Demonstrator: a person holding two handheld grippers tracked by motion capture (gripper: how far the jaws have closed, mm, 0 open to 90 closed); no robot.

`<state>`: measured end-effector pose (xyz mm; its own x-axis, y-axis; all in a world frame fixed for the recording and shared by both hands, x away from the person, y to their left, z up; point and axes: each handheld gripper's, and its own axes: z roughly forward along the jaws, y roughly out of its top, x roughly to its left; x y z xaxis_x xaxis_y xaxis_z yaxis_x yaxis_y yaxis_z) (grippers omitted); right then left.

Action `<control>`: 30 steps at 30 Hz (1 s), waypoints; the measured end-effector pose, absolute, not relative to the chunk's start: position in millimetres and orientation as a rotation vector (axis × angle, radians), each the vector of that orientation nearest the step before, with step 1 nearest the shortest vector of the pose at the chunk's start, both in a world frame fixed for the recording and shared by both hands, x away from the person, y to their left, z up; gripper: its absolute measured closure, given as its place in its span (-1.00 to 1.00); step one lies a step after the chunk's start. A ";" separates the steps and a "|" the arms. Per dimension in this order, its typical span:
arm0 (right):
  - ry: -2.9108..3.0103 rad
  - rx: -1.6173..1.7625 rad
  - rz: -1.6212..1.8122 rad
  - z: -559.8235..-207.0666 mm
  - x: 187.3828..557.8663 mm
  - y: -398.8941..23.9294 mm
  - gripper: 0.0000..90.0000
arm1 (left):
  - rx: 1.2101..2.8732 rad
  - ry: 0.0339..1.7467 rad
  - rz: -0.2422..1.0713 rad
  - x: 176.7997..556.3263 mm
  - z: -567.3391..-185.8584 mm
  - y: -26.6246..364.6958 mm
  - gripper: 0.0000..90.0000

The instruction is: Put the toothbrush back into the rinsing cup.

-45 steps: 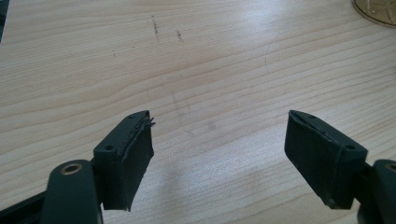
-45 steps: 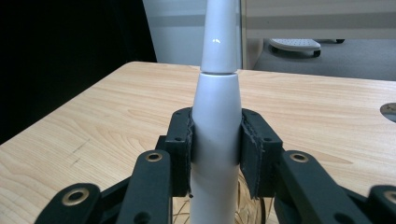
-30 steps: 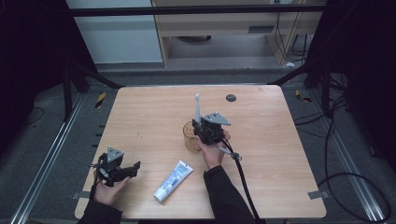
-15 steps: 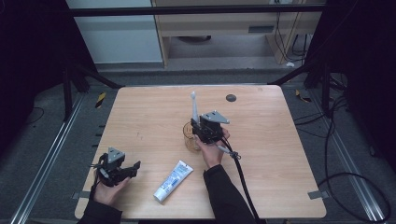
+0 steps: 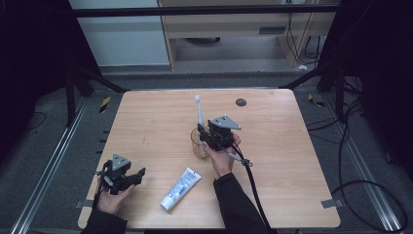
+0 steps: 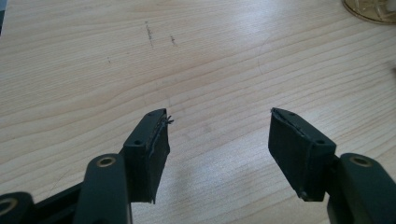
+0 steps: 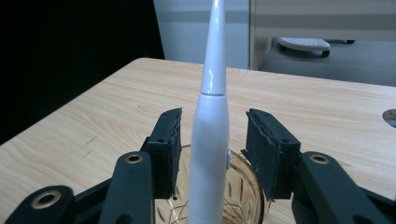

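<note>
A white electric toothbrush (image 5: 198, 111) (image 7: 210, 140) stands upright in an amber glass cup (image 5: 198, 146) (image 7: 240, 198) at the table's middle. My right gripper (image 5: 203, 138) (image 7: 214, 125) sits at the cup with the toothbrush handle between its jaws. Those jaws have just been opening, and a gap shows on each side of the handle. My left gripper (image 5: 141, 173) (image 6: 218, 116) hovers over bare wood near the front left. Its jaws have just been closing, still stand apart, and nothing is between them. The cup's rim (image 6: 373, 7) shows at the top right of the left gripper view.
A white and blue toothpaste tube (image 5: 181, 188) lies on the wooden table (image 5: 292, 161) between the two hands, near the front edge. A small dark round spot (image 5: 240, 102) sits at the back of the table. Cables trail from the right gripper toward the front.
The toothbrush's top has tipped slightly to the left. The right gripper's jaws have parted from the handle. Neither hand has shifted much.
</note>
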<state>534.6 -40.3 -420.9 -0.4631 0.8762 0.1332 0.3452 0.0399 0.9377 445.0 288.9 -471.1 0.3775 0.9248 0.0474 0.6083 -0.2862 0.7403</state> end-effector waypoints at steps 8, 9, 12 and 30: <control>1.825 1.207 1.454 -397.3 521.1 -65.6 0.13 | 2.014 1.320 0.624 444.5 -470.9 288.1 -0.10; 1.824 1.204 1.447 -395.1 519.7 -69.0 0.12 | 2.013 1.319 0.624 444.3 -470.8 288.0 -0.09; 1.822 1.202 1.433 -391.7 517.4 -75.4 0.10 | 2.013 1.318 0.615 444.0 -470.3 288.1 -0.07; 1.940 1.217 1.252 -398.7 496.3 -133.4 -0.05 | 2.042 1.282 0.501 441.9 -467.8 284.1 0.22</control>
<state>496.3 -133.4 -398.7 -0.4573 0.8884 0.0402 0.4026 0.1665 0.9001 441.9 284.1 -467.8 0.4443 0.8955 -0.0267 0.6399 -0.2964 0.7090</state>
